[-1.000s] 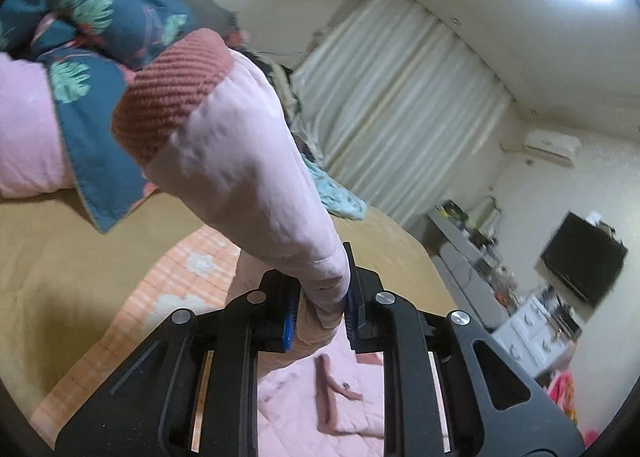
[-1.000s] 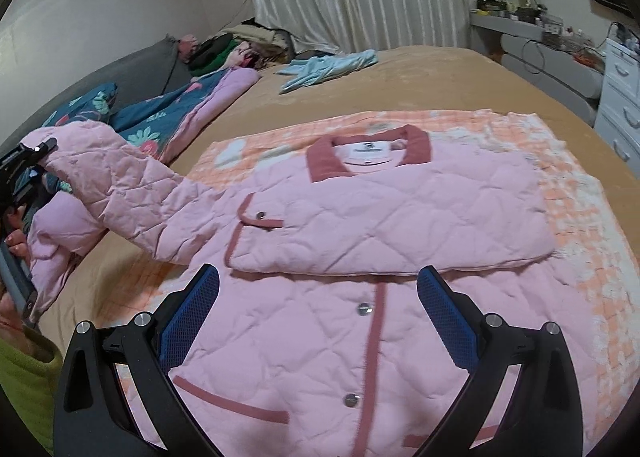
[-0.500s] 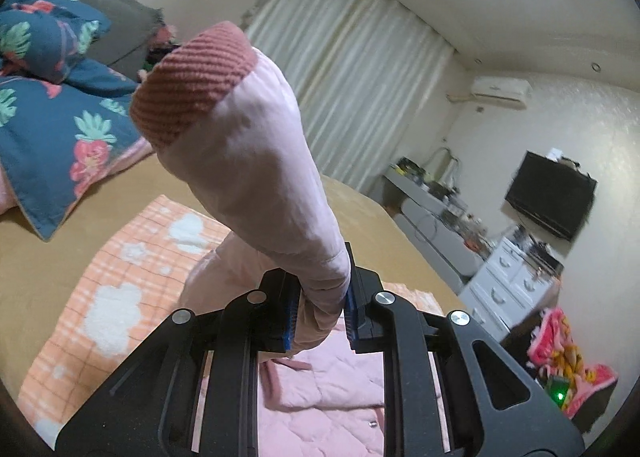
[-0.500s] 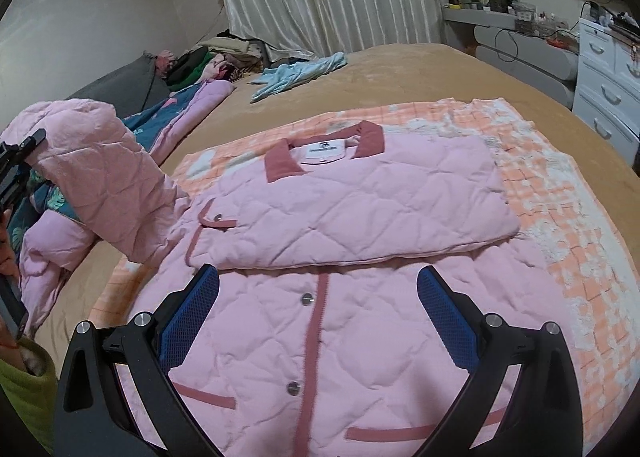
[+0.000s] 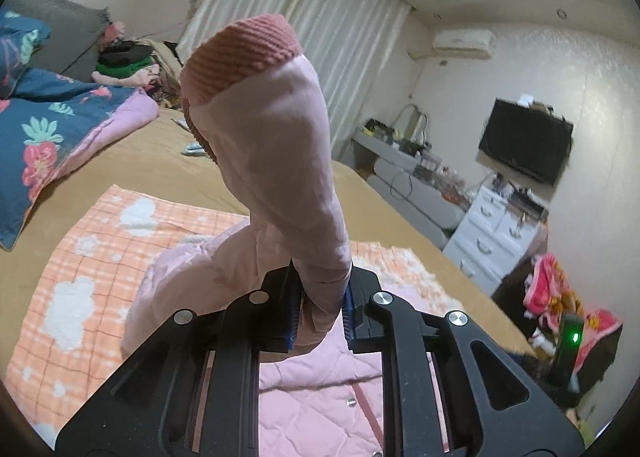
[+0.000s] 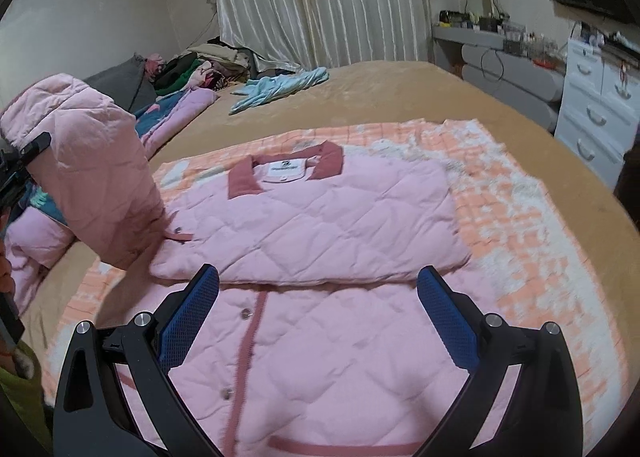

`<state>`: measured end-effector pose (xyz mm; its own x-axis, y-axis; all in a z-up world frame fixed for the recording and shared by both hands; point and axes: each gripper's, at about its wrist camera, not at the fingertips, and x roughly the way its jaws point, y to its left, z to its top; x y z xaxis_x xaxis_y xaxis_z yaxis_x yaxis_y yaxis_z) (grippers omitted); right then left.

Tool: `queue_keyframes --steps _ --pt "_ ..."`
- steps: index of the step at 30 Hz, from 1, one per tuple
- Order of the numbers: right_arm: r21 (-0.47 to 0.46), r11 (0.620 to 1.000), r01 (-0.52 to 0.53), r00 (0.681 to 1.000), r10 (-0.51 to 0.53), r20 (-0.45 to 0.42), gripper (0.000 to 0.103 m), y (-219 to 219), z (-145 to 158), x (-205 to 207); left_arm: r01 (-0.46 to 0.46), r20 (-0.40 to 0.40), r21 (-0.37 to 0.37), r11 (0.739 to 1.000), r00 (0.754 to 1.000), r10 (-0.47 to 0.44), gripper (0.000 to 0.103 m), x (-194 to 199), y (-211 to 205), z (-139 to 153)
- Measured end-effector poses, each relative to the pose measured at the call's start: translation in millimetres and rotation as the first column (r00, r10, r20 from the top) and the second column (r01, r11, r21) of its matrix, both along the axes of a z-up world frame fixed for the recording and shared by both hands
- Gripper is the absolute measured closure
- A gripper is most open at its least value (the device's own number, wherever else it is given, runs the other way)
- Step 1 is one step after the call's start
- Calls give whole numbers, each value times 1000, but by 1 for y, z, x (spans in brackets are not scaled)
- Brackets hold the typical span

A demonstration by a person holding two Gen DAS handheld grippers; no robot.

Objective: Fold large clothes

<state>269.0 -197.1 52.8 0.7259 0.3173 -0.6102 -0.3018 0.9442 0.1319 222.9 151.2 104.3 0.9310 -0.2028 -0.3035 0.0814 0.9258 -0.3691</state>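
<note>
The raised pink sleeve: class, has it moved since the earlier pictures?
Yes. The sleeve, clamped in the left gripper, has swung inward toward the jacket's collar.

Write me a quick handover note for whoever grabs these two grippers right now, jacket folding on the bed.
Left gripper: shut on the sleeve just below its ribbed cuff, held up off the bed at the jacket's left edge.
Right gripper: open, holding nothing, hovering over the button front.
Pink quilted jacket: lies face up on the orange checked blanket, collar at the far end.
Done: one sleeve is folded flat across the chest.
Left: lay the raised sleeve across too, then probably fold the body up into a compact stack.
</note>
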Motion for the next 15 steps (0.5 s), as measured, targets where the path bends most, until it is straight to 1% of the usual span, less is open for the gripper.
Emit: queue_keyframes --steps 6,9,13,15 --pt "-15 1000 0 1000 0 16 4 -9 3 19 69 -28 42 997 997 -68 94 12 -25 -16" --pt "-8 1000 0 1000 0 15 4 -13 2 31 124 -48 64 990 991 -121 94 18 -40 -28" --pt "12 1000 5 1000 -5 7 4 -21 -6 39 185 -70 96 978 981 -179 94 25 -58 -42" --pt "25 999 21 1000 -21 -19 4 -27 -13 43 205 -85 113 972 977 -196 94 27 -65 -49"
